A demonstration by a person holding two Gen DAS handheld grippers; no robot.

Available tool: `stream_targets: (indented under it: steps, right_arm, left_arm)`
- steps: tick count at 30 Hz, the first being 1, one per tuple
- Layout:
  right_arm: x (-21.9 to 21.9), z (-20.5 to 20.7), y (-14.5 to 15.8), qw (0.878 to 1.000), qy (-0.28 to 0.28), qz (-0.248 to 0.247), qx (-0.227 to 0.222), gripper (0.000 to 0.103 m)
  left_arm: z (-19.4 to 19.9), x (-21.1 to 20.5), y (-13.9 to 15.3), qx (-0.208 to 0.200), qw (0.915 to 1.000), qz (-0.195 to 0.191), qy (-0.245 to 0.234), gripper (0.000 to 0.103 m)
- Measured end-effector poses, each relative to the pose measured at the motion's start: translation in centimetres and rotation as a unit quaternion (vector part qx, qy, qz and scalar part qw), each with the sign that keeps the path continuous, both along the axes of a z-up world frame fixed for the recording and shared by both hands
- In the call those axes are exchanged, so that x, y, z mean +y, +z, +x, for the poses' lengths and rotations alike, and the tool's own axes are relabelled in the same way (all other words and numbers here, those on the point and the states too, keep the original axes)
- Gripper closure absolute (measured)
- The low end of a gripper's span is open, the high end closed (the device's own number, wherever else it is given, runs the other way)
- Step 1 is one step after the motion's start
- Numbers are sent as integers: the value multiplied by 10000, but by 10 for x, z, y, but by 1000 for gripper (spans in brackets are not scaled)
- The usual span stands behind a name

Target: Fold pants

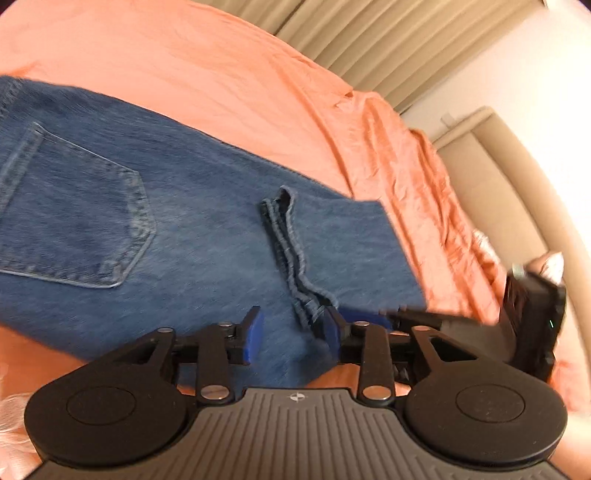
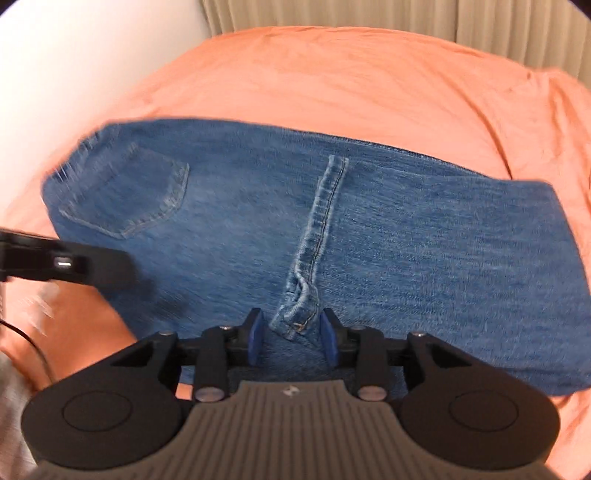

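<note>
Blue jeans [image 1: 184,221] lie folded on an orange bed sheet [image 1: 221,74], back pocket [image 1: 74,214] to the left and the leg hems [image 1: 288,251] laid across the middle. They show in the right wrist view too [image 2: 406,240], with the hem [image 2: 317,229] running toward the camera. My left gripper [image 1: 291,338] is open just above the jeans' near edge, with the hem end by its right finger. My right gripper [image 2: 291,338] is open with the hem end between its pads, not clamped.
The orange sheet [image 2: 332,74] covers the bed all around the jeans. Beige curtains [image 1: 369,33] and a padded headboard [image 1: 498,177] stand behind. The other gripper shows at the right edge of the left view [image 1: 532,317] and the left edge of the right view [image 2: 62,266].
</note>
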State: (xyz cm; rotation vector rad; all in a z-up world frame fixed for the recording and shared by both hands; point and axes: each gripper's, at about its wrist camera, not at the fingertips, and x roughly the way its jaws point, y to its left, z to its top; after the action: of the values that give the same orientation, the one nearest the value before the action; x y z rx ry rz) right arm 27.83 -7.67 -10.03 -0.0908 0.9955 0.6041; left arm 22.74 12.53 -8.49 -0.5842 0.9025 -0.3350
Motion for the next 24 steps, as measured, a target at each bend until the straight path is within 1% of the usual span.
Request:
stream_targets:
  steps: [2, 7, 12, 15, 18, 22, 23, 24]
  right_arm:
    - [-11, 0, 4, 9995, -202, 238, 97, 64]
    - [-43, 1, 5, 9952, -757, 619, 60, 63]
    - [-69, 3, -5, 9896, -1345, 449, -231, 63]
    - [-81, 1, -13, 9844, -1582, 658, -395, 62]
    - [-83, 4, -19, 9833, -1618, 663, -497, 62]
    - [-90, 7, -19, 9827, -1617, 482, -764, 60]
    - [-93, 7, -20, 9822, -1634, 450, -804, 59]
    - [-97, 9, -19, 9817, -1658, 417, -833, 58]
  left_arm:
    - [10, -3, -4, 25, 9998, -180, 98, 62]
    - [40, -15, -20, 168, 9987, -413, 256, 62]
    - [70, -24, -40, 254, 9973, -514, 456, 62]
    - [91, -29, -56, 447, 9962, -590, 464, 62]
    - [107, -35, -71, 624, 9955, -537, 462, 62]
    - [113, -42, -79, 546, 9971, -334, 412, 74]
    - [113, -44, -77, 465, 9978, -280, 386, 80]
    - [111, -48, -71, 322, 9988, -123, 345, 83]
